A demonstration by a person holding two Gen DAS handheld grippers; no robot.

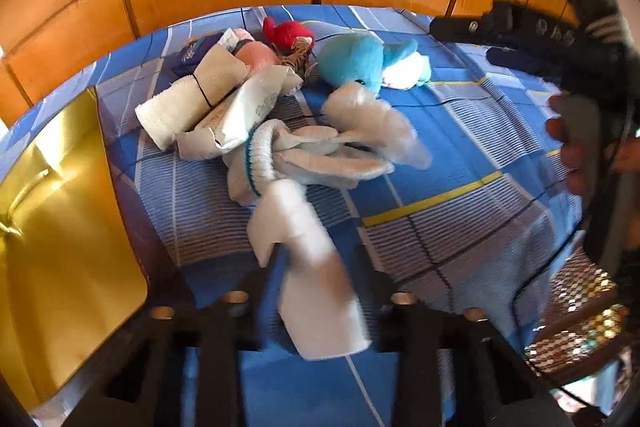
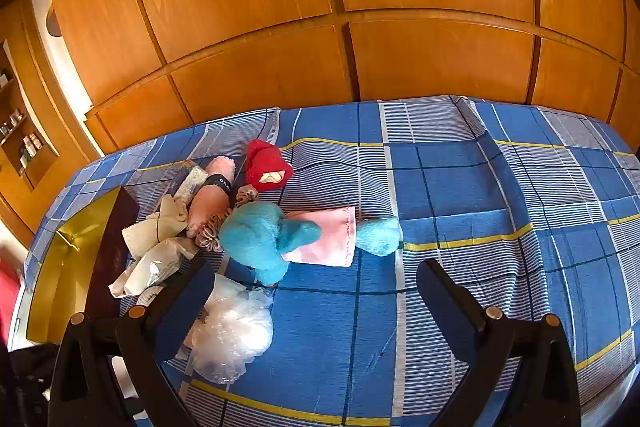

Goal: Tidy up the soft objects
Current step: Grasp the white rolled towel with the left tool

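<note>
The left gripper [image 1: 316, 267] is up over the bed [image 1: 460, 131] with a white cloth [image 1: 308, 259] between its fingers, which are drawn in against the fabric. The cloth is blurred and trails from the grip up toward the pile, so whether it hangs fully clear of the sheet I can't say. Just beyond it, a second pale sock-like piece with a teal stripe [image 1: 276, 163] lies crumpled.

Landmark here is the blue plush dolphin [image 2: 264, 235]. Nearer the camera than the dolphin sits a crinkled clear plastic bag [image 2: 232, 335]. Under the dolphin's tail end, a flat pink cloth [image 2: 328, 235]. Behind the dolphin, toward the wooden wardrobe [image 2: 280, 7], a red plush [image 2: 266, 165]. To the dolphin's left is a rolled pink towel with a dark band [image 2: 212, 199], then a heap of white towels and wrappers [image 2: 156, 251]. Farther left of that, a gold-lined open box [image 2: 68, 251], lying at the bed's edge.

The right gripper [image 2: 316, 287] hangs wide open, holding nothing, aimed at the sheet just in front of the dolphin. My read: it's waiting in reserve while the left does the lifting. The box looks like the likely destination, being so close to the pile, and gripping the cloth near one end lets the rest follow along.
</note>
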